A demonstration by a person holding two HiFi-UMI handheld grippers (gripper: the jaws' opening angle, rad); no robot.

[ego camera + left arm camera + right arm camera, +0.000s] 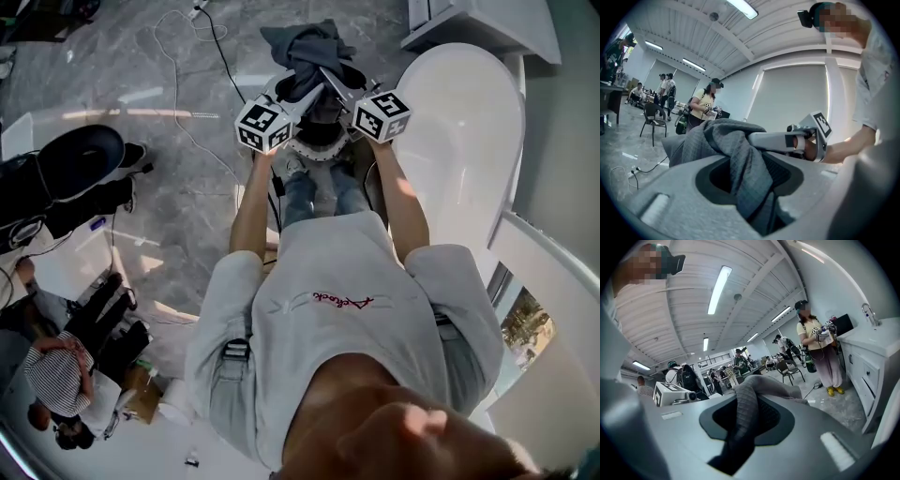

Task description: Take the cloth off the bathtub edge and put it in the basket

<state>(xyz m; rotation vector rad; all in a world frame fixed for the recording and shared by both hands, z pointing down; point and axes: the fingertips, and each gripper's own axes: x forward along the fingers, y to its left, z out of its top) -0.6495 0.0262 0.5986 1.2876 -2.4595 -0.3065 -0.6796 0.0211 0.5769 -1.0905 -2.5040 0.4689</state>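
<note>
Dark grey woven cloth [307, 45] gripped by 2 tongs.
Left gripper [298, 94] and right gripper [330, 82] each clamp it above the round white basket [309, 154], beside the white bathtub [459, 141].

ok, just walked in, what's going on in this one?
A person holds a gripper in each hand. The left gripper and the right gripper are both clamped on the same dark grey cloth. The cloth is off the white bathtub at the person's right and hangs bunched between the two grippers, over a round white-rimmed basket on the floor. From the head view it does not look released into the basket yet.
</note>
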